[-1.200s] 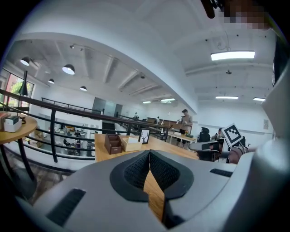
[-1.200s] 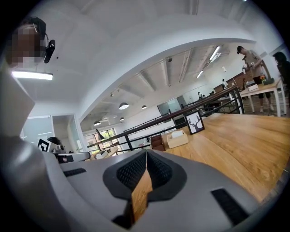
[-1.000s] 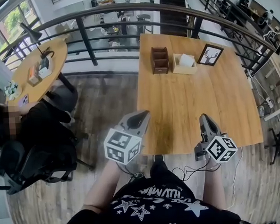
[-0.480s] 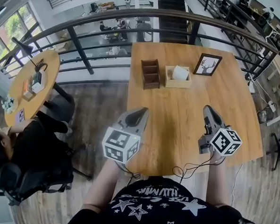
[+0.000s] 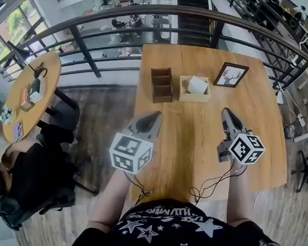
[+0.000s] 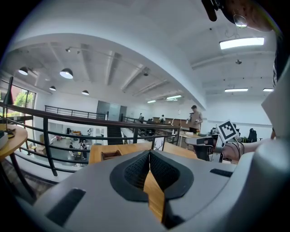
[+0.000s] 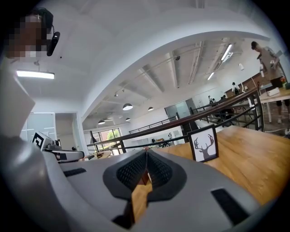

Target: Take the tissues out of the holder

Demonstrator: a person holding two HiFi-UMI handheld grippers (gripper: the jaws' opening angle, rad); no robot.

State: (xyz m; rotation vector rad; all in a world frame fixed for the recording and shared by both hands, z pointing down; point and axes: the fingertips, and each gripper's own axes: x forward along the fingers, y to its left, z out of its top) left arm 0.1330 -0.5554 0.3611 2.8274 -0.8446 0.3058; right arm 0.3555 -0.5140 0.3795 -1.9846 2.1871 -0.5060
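Head view: one white wad of tissues [image 5: 197, 84] sits in its single light wooden holder [image 5: 194, 98], close to the table's [image 5: 197, 143] far edge, about midway along it.
Just left of the holder, one dark wooden organizer [image 5: 161, 85]; on its right, one framed deer picture [image 5: 230, 74], propped upright. Two grippers hover well short of all that: left gripper [image 5: 154, 116] above the table's left edge, right gripper [image 5: 225, 113] over the near right part. Both have their jaws pressed together, nothing between them, only bare wood showing through the slit in each gripper view. One round table [image 5: 49, 66] stands off past the left edge.
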